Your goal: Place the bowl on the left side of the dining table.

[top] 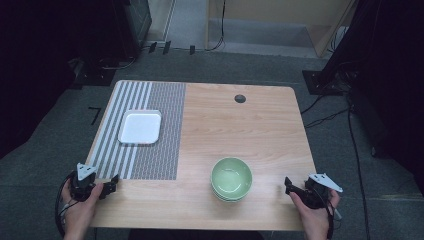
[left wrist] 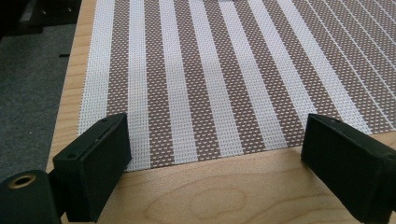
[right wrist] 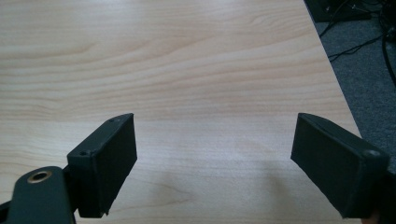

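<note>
Table [top: 240, 130], bowls [top: 231, 179] between claws.

text: none legible | labels: none | numbers: none

Your left gripper [left wrist: 215, 154] low over the wooden table [left wrist: 201, 196], jaws spread wide with nothing between, just short of the striped placemat [left wrist: 210, 70], grey floor [left wrist: 28, 84] left of the mat.

grey carpet floor [top: 45, 165], black cables [top: 327, 117], dark curtains [top: 30, 45] both sides.
</note>
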The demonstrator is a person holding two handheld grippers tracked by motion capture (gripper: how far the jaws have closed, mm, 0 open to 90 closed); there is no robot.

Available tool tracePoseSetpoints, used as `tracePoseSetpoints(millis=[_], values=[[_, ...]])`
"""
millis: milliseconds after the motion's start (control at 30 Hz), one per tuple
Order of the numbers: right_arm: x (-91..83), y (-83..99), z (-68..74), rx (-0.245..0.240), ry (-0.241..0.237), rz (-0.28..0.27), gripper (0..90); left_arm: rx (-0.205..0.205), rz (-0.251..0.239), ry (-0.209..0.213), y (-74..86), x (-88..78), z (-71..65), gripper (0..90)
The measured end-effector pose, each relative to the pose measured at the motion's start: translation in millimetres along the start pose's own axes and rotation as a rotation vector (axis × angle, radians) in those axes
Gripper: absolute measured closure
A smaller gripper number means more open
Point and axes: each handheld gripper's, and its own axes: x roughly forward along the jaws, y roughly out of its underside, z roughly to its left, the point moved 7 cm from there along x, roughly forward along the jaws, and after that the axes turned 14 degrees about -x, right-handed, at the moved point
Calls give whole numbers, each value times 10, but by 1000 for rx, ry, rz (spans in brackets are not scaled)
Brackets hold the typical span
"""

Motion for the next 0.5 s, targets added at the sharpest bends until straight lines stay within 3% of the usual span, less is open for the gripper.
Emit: tracePoseSetpoints(millis=[200, 500], values=[[-78, -116, 67, 6, -16, -25, 140, 1, 0, -2, 2, -4, 2, 79], [-129, -239, 181, -7, -42, -42, 141, -9, 8, -36, -7, -27, 23, 79]])
